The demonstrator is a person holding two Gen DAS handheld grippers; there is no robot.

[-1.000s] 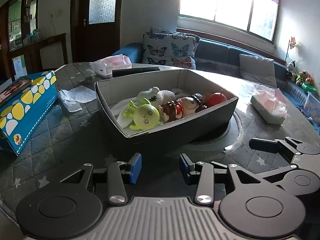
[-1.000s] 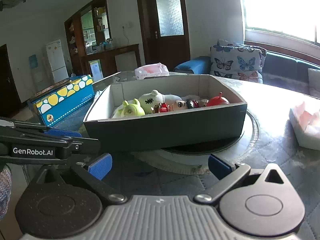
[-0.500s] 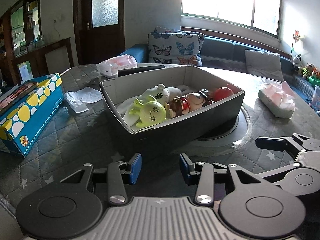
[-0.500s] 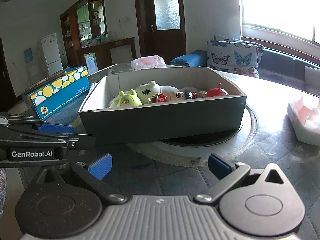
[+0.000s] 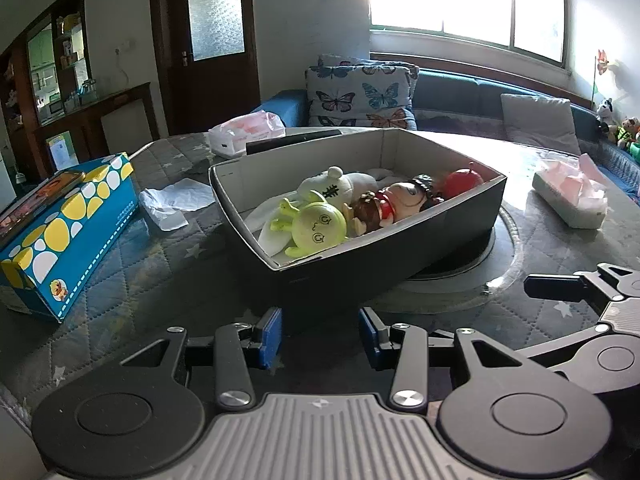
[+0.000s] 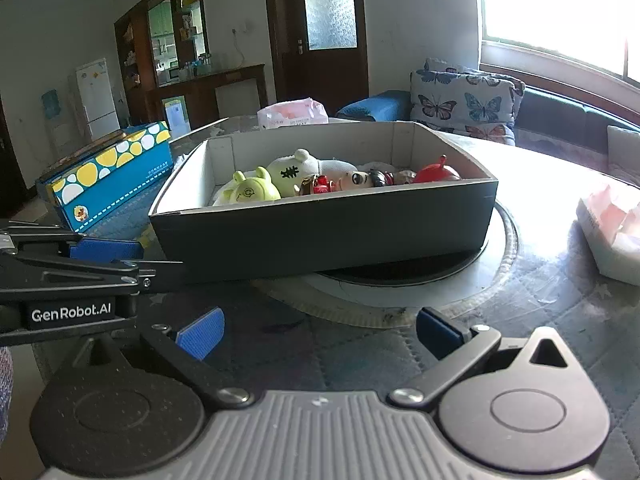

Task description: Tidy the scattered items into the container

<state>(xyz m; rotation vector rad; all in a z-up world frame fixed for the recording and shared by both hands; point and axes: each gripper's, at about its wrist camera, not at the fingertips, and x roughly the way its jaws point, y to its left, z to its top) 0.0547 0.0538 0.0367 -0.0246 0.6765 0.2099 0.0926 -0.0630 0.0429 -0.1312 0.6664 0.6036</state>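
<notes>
Blue pads line both sets of jaws, and neither pair holds anything. The left gripper (image 5: 320,334) has its jaws a modest way apart; the right gripper (image 6: 320,330) has its jaws spread wide. Both hang low over the quilted counter (image 5: 132,280), side by side.

Just ahead of the jaws stands the container (image 5: 400,256), a dark cardboard box with a pale inside, its near wall facing both cameras and one end resting on a round turntable (image 6: 440,280). Inside lie the toys: a green figure (image 5: 316,226), a white plush (image 5: 340,190), a doll (image 5: 396,200) and a red ball (image 5: 464,180), all below the rim. The tidying looks nearly finished as far as toys go.

Left of the jaws and farther off, a crumpled tissue (image 5: 172,202) lies loose on the counter, beside a blue spotted box (image 5: 68,232). Beyond the container sits one tissue pack (image 5: 248,134); another tissue pack (image 5: 572,196) lies to the right.

The risks, as I judge them: the box overhangs the turntable, so a nudge from either gripper could swing or tip it. The grippers are close enough to clash if both reach at once. If the tissue is the next item, thin paper may slip between the pads. Whether anything lies behind the box I cannot tell.
</notes>
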